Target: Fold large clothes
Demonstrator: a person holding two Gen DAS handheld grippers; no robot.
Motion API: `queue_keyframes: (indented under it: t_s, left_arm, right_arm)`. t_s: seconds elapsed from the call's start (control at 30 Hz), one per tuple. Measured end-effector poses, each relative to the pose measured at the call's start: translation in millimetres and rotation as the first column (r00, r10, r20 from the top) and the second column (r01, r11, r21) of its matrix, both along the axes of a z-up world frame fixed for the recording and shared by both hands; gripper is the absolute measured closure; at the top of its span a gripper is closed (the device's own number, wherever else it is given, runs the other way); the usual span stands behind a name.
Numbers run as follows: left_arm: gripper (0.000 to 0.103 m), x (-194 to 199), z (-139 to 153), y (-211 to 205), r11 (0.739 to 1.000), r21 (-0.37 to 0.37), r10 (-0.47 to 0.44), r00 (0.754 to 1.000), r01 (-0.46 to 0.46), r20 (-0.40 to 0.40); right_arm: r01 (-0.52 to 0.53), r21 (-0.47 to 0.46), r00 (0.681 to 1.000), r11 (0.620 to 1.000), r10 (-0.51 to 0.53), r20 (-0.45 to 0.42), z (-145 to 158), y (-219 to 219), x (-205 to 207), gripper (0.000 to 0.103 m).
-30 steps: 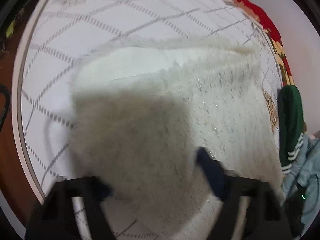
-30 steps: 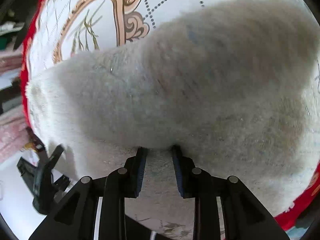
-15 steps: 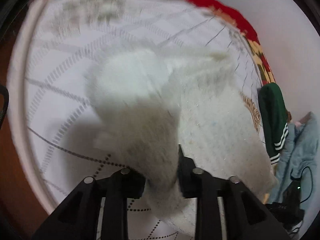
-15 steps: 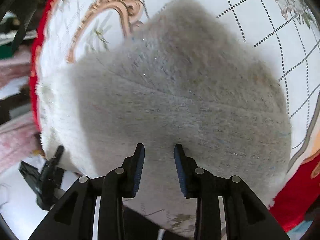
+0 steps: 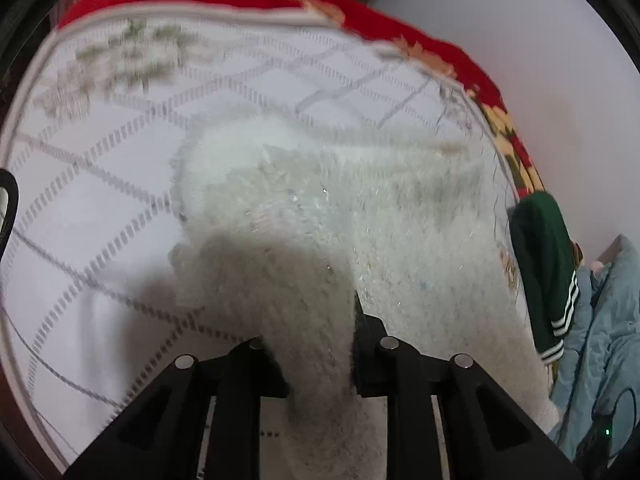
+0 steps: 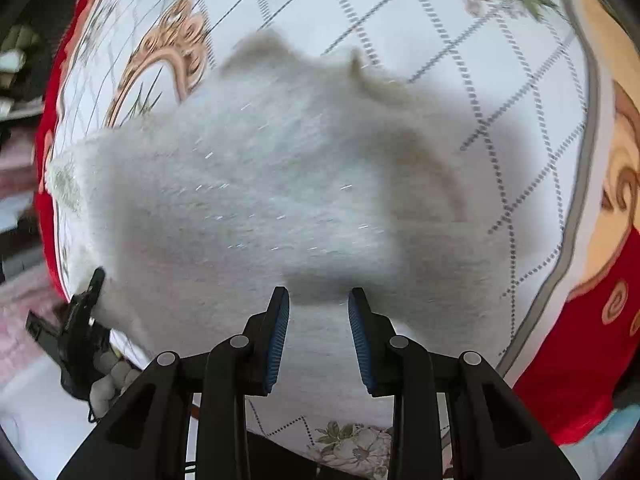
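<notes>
Landmark: the white quilted bedspread with its dashed diamond grid and red floral border.

Task object: a fluffy white sweater lies on the middle of the bedspread, body spread flat towards the red border on the side where a dark green striped garment and a pale blue one are piled.

Left gripper: pressed together on a thick wad of the sweater's fabric, which rises between the fingers and drapes forward over the flat part. Motion blur throughout; exact edge held (sleeve or side panel) cannot be told.

Right gripper: jaws spread, blue ribbed pads visible, nothing between them. It hangs just above the near edge of the sweater. Whether the fingertips touch the pile cannot be told. The left gripper also shows in this view, at the sweater's left edge near the red border.

Step in hand, by my reading: a side fold, with the left gripper carrying one flank of the sweater across the body. Task looks early to midway; no compact stack yet.

Next move calls for: lay the carried part flat with edges aligned, then let go. The pile is bulky and springy, so the fold may bounce back; the free right gripper could pin it.
</notes>
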State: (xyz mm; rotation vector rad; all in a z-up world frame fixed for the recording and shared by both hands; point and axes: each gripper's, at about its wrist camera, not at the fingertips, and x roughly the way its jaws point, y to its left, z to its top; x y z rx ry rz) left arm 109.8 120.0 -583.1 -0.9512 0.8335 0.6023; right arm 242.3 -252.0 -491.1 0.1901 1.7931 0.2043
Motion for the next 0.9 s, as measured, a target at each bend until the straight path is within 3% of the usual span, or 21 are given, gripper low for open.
queue_keyframes:
  t_s: [0.17,0.27,0.37,0.43,0.5,0.6,0.63,0.7,0.73,0.8,0.87,0.9]
  left_arm:
    - [0.088,-5.8,41.1,20.7,0.993,0.118,-0.023,0.999,0.02,0.032]
    - [0.088,-8.1,68.9,29.9,0.981,0.19,-0.047,0.998,0.039,0.037]
    - [0.088,-6.4,100.1,22.8,0.944,0.314,-0.113,0.993,0.1,0.024]
    - [0.088,2.1,125.9,1.6,0.868,0.459,-0.207,0.978,0.19,-0.012]
    - [0.088,10.0,140.9,-22.3,0.778,0.561,-0.31,0.949,0.284,-0.051]
    - [0.088,24.0,144.4,-71.3,0.584,0.676,-0.471,0.866,0.45,-0.169]
    - [0.088,25.5,141.6,-81.9,0.536,0.691,-0.501,0.842,0.485,-0.201]
    - [0.088,24.9,127.7,-110.6,0.401,0.717,-0.577,0.765,0.571,-0.286]
    - [0.088,25.2,122.5,-119.2,0.367,0.712,-0.601,0.737,0.599,-0.31]
    - [0.089,22.2,110.9,-134.0,0.313,0.702,-0.642,0.688,0.639,-0.34]
    - [0.089,17.0,101.1,-149.0,0.252,0.699,-0.672,0.641,0.669,-0.371]
    - [0.089,12.5,95.6,-159.1,0.205,0.709,-0.687,0.615,0.675,-0.387]
  right_arm:
    - [0.042,0.075,0.999,0.996,-0.044,0.019,14.4,-14.0,-5.1,0.07]
    - [-0.016,0.122,1.0,0.992,0.017,-0.013,-10.2,0.7,-4.5,0.07]
    - [0.006,0.196,0.998,0.981,0.006,-0.059,-48.0,22.7,-7.1,0.079]
    - [0.033,0.26,0.997,0.965,-0.013,-0.077,-67.2,46.1,-10.8,0.08]
    - [-0.025,0.328,0.996,0.944,0.05,-0.069,-67.9,73.5,-8.7,0.08]
    - [-0.068,0.425,0.987,0.903,0.123,-0.105,-68.8,99.8,-6.2,0.079]
    - [-0.076,0.451,0.985,0.889,0.137,-0.104,-61.7,101.7,-5.6,0.074]
    - [-0.052,0.495,0.994,0.867,0.094,-0.06,-39.3,83.4,-4.7,0.042]
    - [-0.025,0.507,0.999,0.861,0.045,-0.027,-26.5,65.6,-6.0,0.036]
    - [0.004,0.458,0.999,0.889,-0.027,0.044,-7.6,25.7,-13.1,0.022]
    - [0.014,0.359,0.997,0.933,-0.042,0.069,-7.0,-1.1,-23.4,0.022]
    - [0.022,0.294,0.998,0.956,-0.04,0.057,-15.2,-16.6,-31.5,0.022]
